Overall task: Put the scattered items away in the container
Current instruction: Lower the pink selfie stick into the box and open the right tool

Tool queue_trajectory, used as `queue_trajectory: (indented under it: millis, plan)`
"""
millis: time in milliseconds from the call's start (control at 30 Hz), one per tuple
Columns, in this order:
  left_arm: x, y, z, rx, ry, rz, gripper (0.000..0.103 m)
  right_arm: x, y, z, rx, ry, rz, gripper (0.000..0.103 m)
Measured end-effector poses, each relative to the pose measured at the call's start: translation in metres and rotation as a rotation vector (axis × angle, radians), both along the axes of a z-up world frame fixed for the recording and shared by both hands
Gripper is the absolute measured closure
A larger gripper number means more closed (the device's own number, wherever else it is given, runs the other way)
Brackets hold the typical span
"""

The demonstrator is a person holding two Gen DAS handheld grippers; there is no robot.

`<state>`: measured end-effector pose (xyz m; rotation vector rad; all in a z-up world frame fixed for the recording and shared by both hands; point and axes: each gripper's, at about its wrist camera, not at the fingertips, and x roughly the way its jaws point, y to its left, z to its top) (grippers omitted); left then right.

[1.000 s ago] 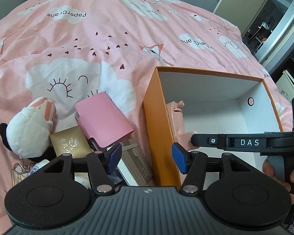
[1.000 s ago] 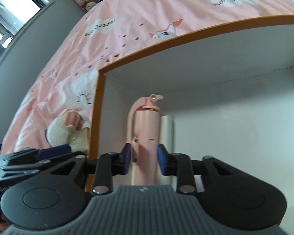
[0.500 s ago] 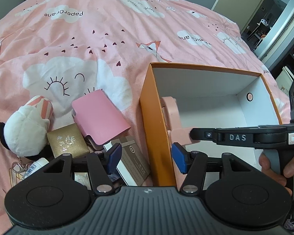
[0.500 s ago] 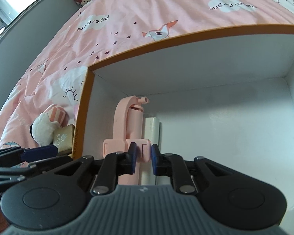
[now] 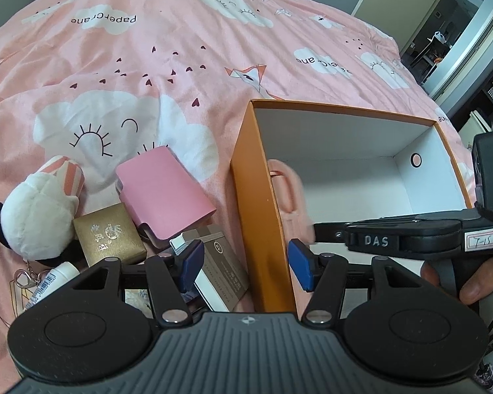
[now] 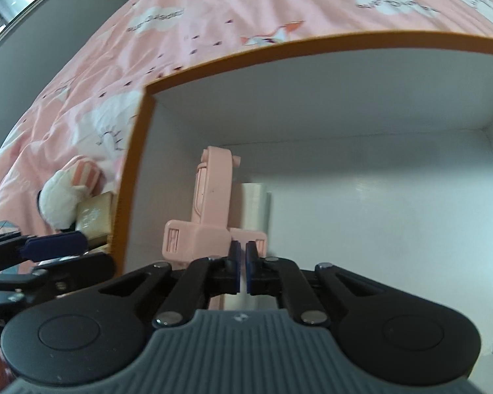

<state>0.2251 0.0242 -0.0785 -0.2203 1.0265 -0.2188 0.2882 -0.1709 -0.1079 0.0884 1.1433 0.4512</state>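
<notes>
Two items inside the container so far, several outside.

Container: orange cardboard box (image 5: pixel 263 216), white interior, open top, on bed with pink cloud-print duvet (image 5: pixel 148 65).

Contents: pink plastic gadget (image 6: pixel 213 203), handle-like, upright against left inner wall; pale cylinder (image 6: pixel 254 207) just beside it, identity unclear.

Outstanding, on duvet beside box's left wall:
- pink card wallet or pouch (image 5: pixel 164 190), resting partly on neighbours
- gold gift box (image 5: pixel 110 234) with printed emblem, touching plush
- white plush toy (image 5: pixel 39 210) with striped ears, keyring attached
- grey-brown flat carton (image 5: pixel 220 269), nearest box wall
- small white labelled tube (image 5: pixel 47 279), partly hidden
- possibly more beneath left tool; cannot tell.

Left tongs (image 5: pixel 243 264): apart, empty, straddling box's left wall, one blue pad outside above grey-brown carton, other inside.

Right tongs (image 6: pixel 242 256): just drawn together, pads nearly meeting, nothing seen between them; tips in front of pink gadget's base, contact not determinable. Seen from left view reaching across box interior, person's hand (image 5: pixel 470 282) on grip.

Progress, estimated: early; one deposit apparently complete, most of pile untouched. Remaining: retrieve five or more items from duvet, place inside box.
</notes>
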Motion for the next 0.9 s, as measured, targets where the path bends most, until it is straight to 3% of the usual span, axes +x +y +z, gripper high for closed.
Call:
queue_trajectory:
  millis: [367,667,767,900]
  plan:
    - [-0.004,-0.003,-0.002,0.019,-0.014,0.017,0.037,-0.005,0.01,-0.004,-0.014,0.01,0.005,0.098]
    - [-0.015,-0.01,0.005,0.08,-0.068,0.011,0.037,-0.016,0.013,0.004,-0.069,-0.049,0.011,0.093]
    - [-0.019,-0.01,0.008,0.089,-0.081,0.018,0.037,-0.024,0.013,0.012,-0.102,-0.089,0.01,0.089]
    - [-0.027,-0.011,0.014,0.117,-0.105,0.035,0.037,-0.039,0.012,0.024,-0.125,-0.152,0.006,0.077]
